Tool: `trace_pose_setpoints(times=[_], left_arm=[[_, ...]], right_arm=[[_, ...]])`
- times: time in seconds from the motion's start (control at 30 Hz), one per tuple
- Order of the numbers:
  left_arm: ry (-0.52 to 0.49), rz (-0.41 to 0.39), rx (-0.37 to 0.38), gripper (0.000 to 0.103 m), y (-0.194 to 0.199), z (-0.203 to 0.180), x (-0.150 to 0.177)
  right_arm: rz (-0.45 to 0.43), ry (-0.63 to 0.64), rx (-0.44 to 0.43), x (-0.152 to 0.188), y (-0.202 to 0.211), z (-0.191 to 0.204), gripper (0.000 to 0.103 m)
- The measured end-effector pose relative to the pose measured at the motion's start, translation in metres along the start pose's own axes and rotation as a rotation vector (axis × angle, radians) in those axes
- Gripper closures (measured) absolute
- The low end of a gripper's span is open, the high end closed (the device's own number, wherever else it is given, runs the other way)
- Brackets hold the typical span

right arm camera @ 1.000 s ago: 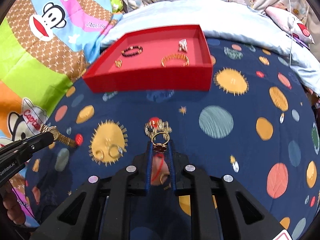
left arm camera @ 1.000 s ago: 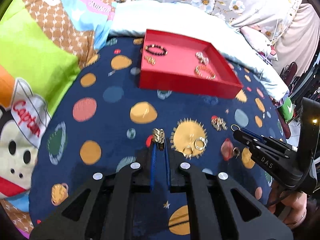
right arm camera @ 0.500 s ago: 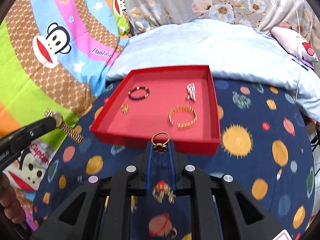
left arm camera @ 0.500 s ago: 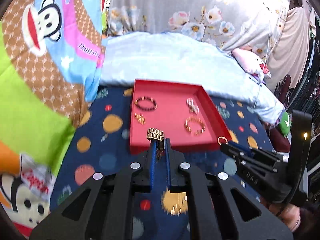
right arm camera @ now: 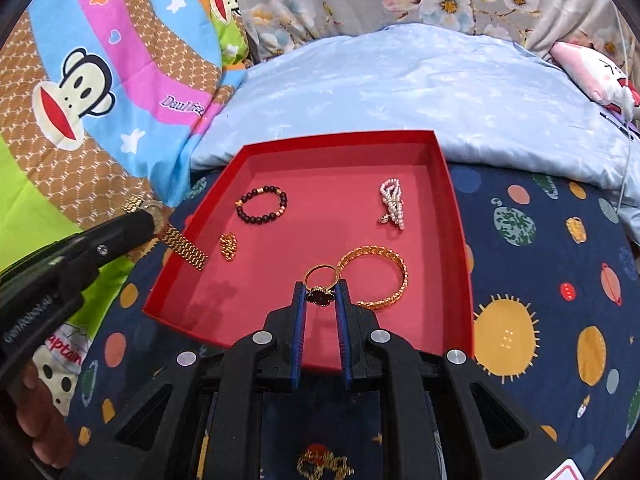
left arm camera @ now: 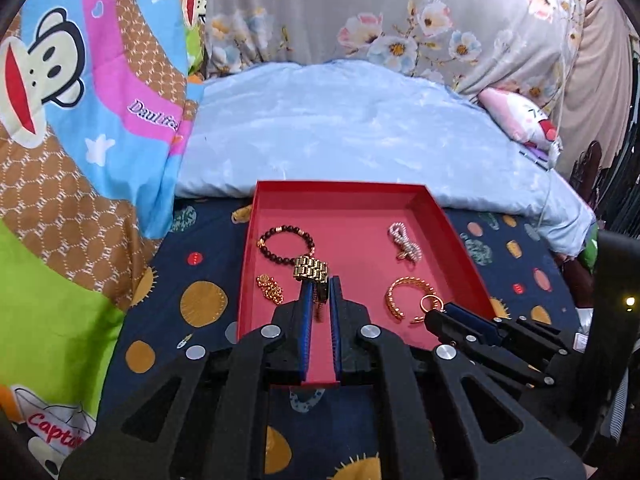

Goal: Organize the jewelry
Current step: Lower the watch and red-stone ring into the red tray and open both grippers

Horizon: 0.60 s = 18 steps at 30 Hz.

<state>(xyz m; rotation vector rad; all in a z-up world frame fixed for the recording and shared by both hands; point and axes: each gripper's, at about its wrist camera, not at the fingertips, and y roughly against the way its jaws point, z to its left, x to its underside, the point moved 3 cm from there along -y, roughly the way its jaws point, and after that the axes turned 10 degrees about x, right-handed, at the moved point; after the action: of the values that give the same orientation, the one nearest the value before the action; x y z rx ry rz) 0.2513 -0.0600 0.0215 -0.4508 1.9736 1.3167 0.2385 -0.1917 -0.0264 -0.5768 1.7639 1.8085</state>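
left tool (left arm camera: 319, 280) is clamped on a gold watch band (left arm camera: 310, 268), right tool (right arm camera: 321, 286) on a ring (right arm camera: 320, 280) with a dark stone, both over the red tray (right arm camera: 454, 216). only the right view shows the band's hanging length and a hand (right arm camera: 36, 420). blanket reads "captain". tray sits on a planet-print bed cover (right arm camera: 560, 280).

Floral curtain (left arm camera: 400, 20) behind cluttered bed (left arm camera: 360, 128)

Light: bright, even | shadows: soft | focus: sharp | edges: fisheye-bent, dark corners
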Motion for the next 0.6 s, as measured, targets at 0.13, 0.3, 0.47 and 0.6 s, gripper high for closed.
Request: trace_pose_setpoints(times=[0.13, 0.3, 0.47, 0.6], left_arm=[[0.018, 0.032, -0.024, 0.096, -0.017, 0.008, 0.005], [0.032, 0.061, -0.046, 0.096, -0.029, 0.015, 0.01], [0.041, 0.065, -0.077, 0.095, -0.032, 0.019, 0.013], [0.03, 0.05, -0.122, 0.093, -0.028, 0.019, 0.012]], right_arm=[[0.02, 0.003, 0.001, 0.002, -0.011, 0.0, 0.09], [0.035, 0.005, -0.002, 0.004, -0.02, 0.004, 0.089], [0.027, 0.006, 0.011, 0.005, -0.02, 0.006, 0.086], [0.011, -0.005, 0.02, 0.004, -0.015, 0.004, 0.075]])
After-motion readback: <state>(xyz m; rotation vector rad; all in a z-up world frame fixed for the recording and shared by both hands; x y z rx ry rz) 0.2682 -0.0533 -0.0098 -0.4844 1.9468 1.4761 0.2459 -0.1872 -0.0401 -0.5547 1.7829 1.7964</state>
